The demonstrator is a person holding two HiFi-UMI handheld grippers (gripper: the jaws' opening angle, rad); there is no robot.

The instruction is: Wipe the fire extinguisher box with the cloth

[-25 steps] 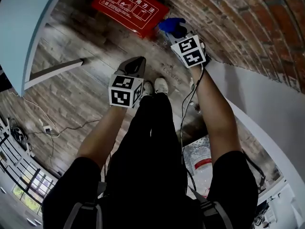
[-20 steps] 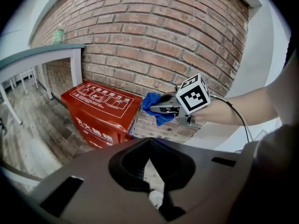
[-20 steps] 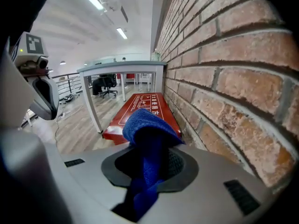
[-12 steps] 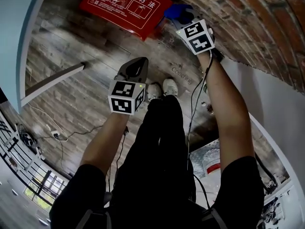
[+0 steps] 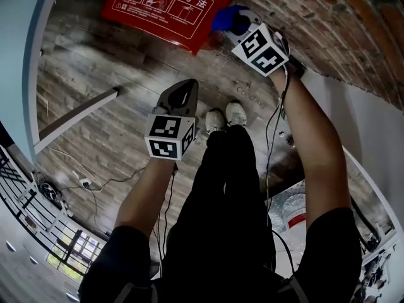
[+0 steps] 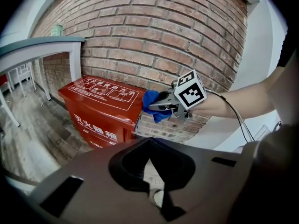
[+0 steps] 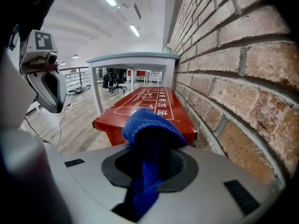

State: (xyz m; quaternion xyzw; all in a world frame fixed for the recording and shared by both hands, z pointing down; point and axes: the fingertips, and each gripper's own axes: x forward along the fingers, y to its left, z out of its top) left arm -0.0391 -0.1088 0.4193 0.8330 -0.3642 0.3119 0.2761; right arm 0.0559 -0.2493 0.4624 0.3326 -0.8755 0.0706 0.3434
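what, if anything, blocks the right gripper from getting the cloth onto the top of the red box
Probably nothing. The right gripper, shut on the blue cloth, hangs just off the near end of the red box, with open air between. Only the brick wall crowds one side.

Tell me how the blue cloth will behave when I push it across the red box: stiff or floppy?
Probably floppy: the cloth folds over and droops between the right gripper's fingers. Its terry-looking pile will likely drag, not slide, on the box lid.

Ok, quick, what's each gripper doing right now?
Left gripper: closed, holding nothing.
Right gripper: closed on the blue cloth.
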